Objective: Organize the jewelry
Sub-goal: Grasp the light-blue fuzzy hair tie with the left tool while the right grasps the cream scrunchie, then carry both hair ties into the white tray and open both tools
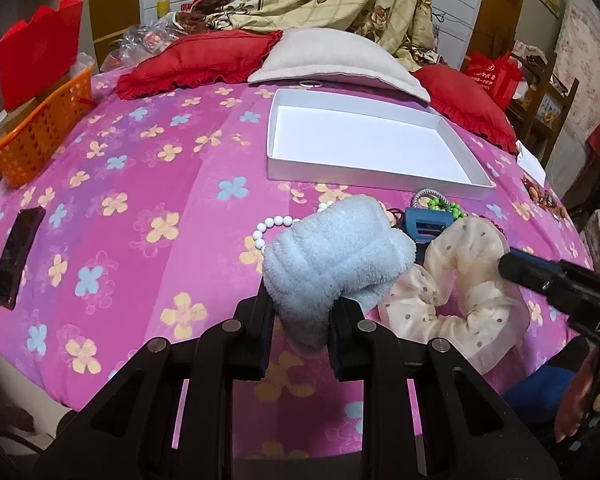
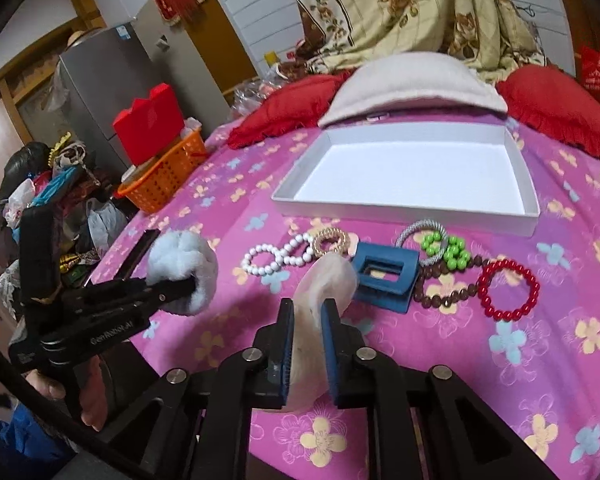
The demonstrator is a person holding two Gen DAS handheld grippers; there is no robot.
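Note:
My left gripper (image 1: 300, 312) is shut on a fluffy light-blue scrunchie (image 1: 336, 256), held above the pink flowered bedspread; it also shows in the right wrist view (image 2: 184, 272). My right gripper (image 2: 306, 320) is shut on a cream dotted scrunchie (image 2: 324, 292), seen at the right in the left wrist view (image 1: 452, 292). An empty white box (image 2: 404, 168) lies beyond. In front of it lie a white bead bracelet (image 2: 276, 258), a gold coil tie (image 2: 332, 242), a blue hair claw (image 2: 384, 276), a silver ring tie (image 2: 416, 232), green beads (image 2: 448, 250), brown beads (image 2: 444, 288) and a red bead bracelet (image 2: 508, 290).
An orange basket (image 1: 40, 128) with a red box (image 1: 40, 52) stands at the bed's left edge. A dark comb (image 1: 18, 252) lies on the left. Red cushions (image 1: 196, 60) and a grey pillow (image 1: 336, 60) lie behind the white box (image 1: 364, 140).

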